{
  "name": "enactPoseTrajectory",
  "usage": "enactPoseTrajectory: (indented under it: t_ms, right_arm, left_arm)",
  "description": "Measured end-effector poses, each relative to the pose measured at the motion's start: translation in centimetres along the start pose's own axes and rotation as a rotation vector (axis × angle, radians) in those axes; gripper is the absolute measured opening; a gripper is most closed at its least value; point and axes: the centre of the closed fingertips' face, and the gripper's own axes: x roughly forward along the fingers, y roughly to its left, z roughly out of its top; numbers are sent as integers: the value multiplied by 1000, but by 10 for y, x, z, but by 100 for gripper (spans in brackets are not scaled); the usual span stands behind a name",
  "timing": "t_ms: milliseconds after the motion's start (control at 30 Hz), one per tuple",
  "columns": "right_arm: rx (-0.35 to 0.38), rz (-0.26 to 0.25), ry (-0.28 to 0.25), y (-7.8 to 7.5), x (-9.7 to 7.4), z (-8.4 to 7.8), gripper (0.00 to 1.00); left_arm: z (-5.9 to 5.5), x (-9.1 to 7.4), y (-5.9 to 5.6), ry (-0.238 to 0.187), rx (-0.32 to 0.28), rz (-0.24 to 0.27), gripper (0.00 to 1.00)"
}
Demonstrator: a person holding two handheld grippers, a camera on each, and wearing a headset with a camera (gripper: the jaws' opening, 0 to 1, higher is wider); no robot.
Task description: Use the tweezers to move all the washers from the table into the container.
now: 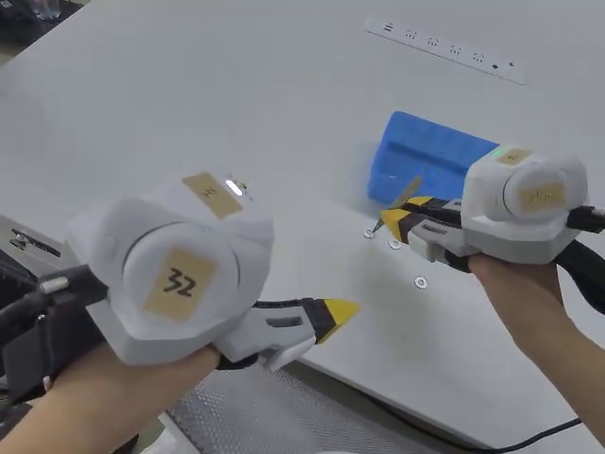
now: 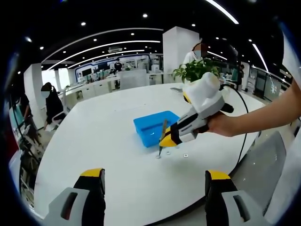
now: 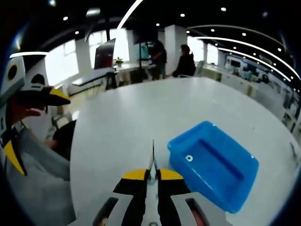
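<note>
— While your right gripper (image 1: 397,223) is clamped shut on the tweezers (image 1: 407,193), their tips slant down toward the table (image 1: 236,113) and end just beside the nearest washer (image 1: 369,233). Whether metal touches metal there is too fine to tell.

— Seen from your own gripper view, the tweezers' long axis runs straight ahead out of the closed jaws, and the blue container (image 3: 214,165) sits just to the right of that line. One washer inside (image 3: 189,158) lies on its floor.

— So the carry you face looks like a short one: lift, swing right, over the near wall.

— Two more lie on the table back toward your hand: the middle washer (image 1: 394,244) near the jaws, the last washer (image 1: 421,282) a little farther out, all three near the container's front.

— Your left gripper (image 2: 155,175) hangs with its jaws spread wide and nothing between them, low at the table's near edge and well apart from the washers. The right is clearly the nearer one, so expect the pick to stay with it.
</note>
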Motion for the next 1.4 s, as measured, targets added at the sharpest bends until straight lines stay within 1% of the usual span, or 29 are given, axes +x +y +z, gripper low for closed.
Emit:
enactPoseTrajectory:
  t_ms: [200,300,433,667,767,900,1033,1100,1167,1267,1400]
  right_arm:
    - [-9,-1,4,-3,4,-1,4]
    - [-8,-1,19,-4,8,-7,4]
    - [-1,0,7,-3,7,-5,4]
    - [-40,-8,12,-1,8,-5,3]
    - [-55,-12,13,-3,9,-6,3]
    - [-78,-13,23,0,9,-6,3]
    - [-85,-12,29,1,9,-5,3]
    - [-72,-12,30,1,8,-3,3]
    - [-53,-9,8,3,5,4,3]
    - [-64,-19,-7,0,0,11,3]
    - [-69,-19,-21,-2,-6,18,3]
  left_arm:
    - [0,1,-1,0,6,-1,89]
    - [-1,0,0,2,6,0,89]
    - [-3,0,1,7,6,3,89]
    - [-2,1,1,5,7,1,89]
    - [-1,1,0,3,7,-1,89]
    - [-2,1,0,4,8,-1,89]
    - [0,0,0,0,10,1,89]
    - [1,-1,1,-4,11,0,89]
    - [2,-1,1,-5,14,1,89]
    - [3,-2,1,-5,20,2,89]
    - [3,-2,-1,-6,23,-3,89]
